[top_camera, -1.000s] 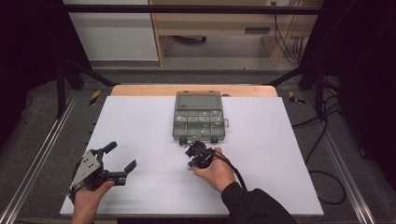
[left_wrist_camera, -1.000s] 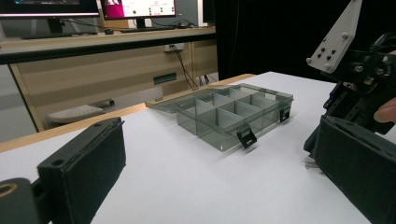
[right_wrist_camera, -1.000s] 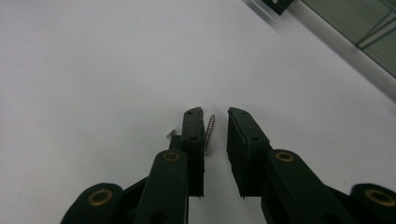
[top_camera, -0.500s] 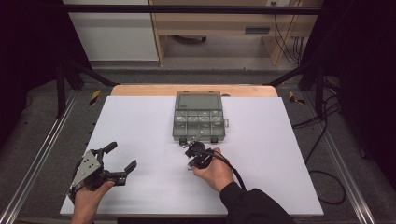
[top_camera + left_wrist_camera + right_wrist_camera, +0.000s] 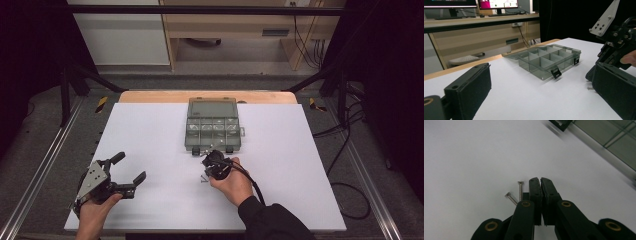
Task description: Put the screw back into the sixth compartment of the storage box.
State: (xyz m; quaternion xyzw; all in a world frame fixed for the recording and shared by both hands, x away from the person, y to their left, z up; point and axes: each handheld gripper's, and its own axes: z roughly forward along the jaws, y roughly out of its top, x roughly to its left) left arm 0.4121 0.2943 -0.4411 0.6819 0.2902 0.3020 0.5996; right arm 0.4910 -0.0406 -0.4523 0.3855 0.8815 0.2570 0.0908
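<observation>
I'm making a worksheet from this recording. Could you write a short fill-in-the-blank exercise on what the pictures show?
1. The jaws of the right gripper are ____.
2. Beside them, ____ screws lie on the white table.
3. The jaws of the left gripper stand ____.
4. The lid of the compartment box is ____.

Missing words: shut; two; open; open

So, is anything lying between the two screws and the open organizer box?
Nothing visible does. The two screws lie on bare white table just beside the shut right tool, and the stretch toward the organizer box looks clear, its lid open and the compartments uncovered.
</observation>
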